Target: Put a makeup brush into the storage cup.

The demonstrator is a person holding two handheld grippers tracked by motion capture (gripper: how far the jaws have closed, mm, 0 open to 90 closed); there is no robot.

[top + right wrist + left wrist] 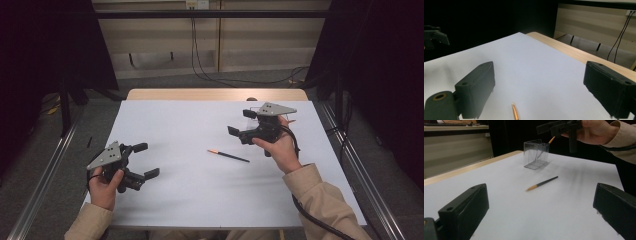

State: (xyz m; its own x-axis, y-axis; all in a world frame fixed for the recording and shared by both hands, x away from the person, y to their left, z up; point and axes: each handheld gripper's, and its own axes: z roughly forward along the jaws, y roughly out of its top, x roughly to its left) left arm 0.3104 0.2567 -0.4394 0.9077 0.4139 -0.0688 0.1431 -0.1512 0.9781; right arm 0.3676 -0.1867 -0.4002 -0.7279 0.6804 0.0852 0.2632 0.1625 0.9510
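A dark pen (228, 155) with an orange end lies flat on the white sheet (190, 195), right of centre. In the left gripper view the pen (542, 183) sits beyond the jaws. A clear plastic box (536, 153) stands farther back, with another orange-tipped pen (551, 140) leaning in it. My left gripper (146, 160) is held at the sheet's left side, open and empty, facing the pen. My right gripper (241, 122) hovers above the sheet just in front of the box, open and empty. The pen's orange end (515, 112) shows below its jaws.
The sheet covers a wooden table (215, 94) whose far edge is bare. Metal rails (350, 150) run along both sides. Cables (200, 70) hang on the wall behind. A black cable (310, 215) trails from the right gripper past the sleeve.
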